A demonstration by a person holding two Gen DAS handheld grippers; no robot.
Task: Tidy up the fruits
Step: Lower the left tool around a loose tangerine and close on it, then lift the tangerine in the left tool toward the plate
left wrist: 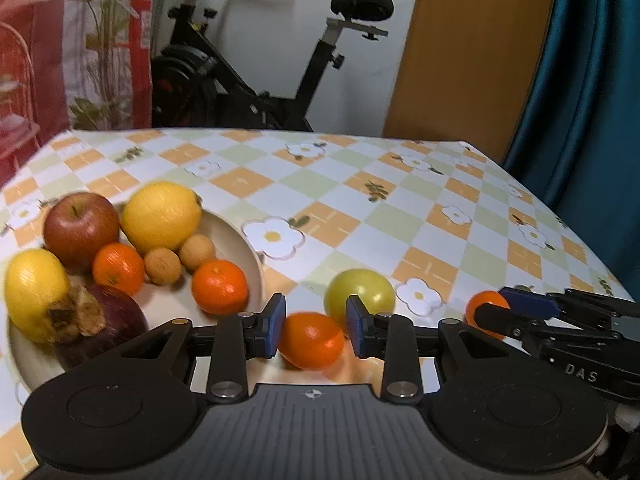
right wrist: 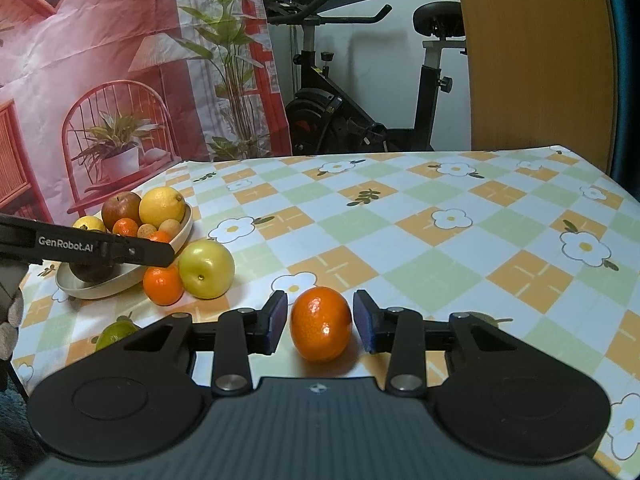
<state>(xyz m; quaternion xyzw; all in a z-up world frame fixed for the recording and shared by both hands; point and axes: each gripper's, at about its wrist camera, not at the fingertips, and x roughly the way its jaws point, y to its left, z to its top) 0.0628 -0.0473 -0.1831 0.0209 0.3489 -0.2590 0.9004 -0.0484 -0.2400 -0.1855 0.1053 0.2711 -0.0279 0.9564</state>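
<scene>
Behind the tabletop (right wrist: 400, 216), which wears a checked cloth of orange, green and white squares with daisy prints, stand one black exercise bike (right wrist: 360, 92), a printed red backdrop (right wrist: 100, 60) and a wooden panel (right wrist: 536, 52).

One cream shallow bowl (left wrist: 236, 236) sits at the left side of the tabletop. It holds two yellow lemons (left wrist: 162, 216), one red apple (left wrist: 80, 228), two small orange mandarins (left wrist: 220, 286), two tan round longan-like fruits (left wrist: 163, 266) and one dark purple fruit with a dried brown calyx (left wrist: 108, 320).

Outside the bowl, four loose fruits show. One orange mandarin (left wrist: 311, 338) lies just beside the bowl, between the blue pads of the left tongs (left wrist: 316, 326); these stand open, the left pad about touching the fruit and the right pad apart from it. One yellow-green apple (left wrist: 360, 294) rests just behind that mandarin, touching or nearly so. One second loose mandarin (right wrist: 321, 322) stands nearer the middle of the tabletop, between the pads of the right tongs (right wrist: 321, 322), which are spread wide with a gap on each side of the fruit. One small green lime-like fruit (right wrist: 114, 334) lies near the front left edge, partly hidden behind the right tongs' body.
</scene>
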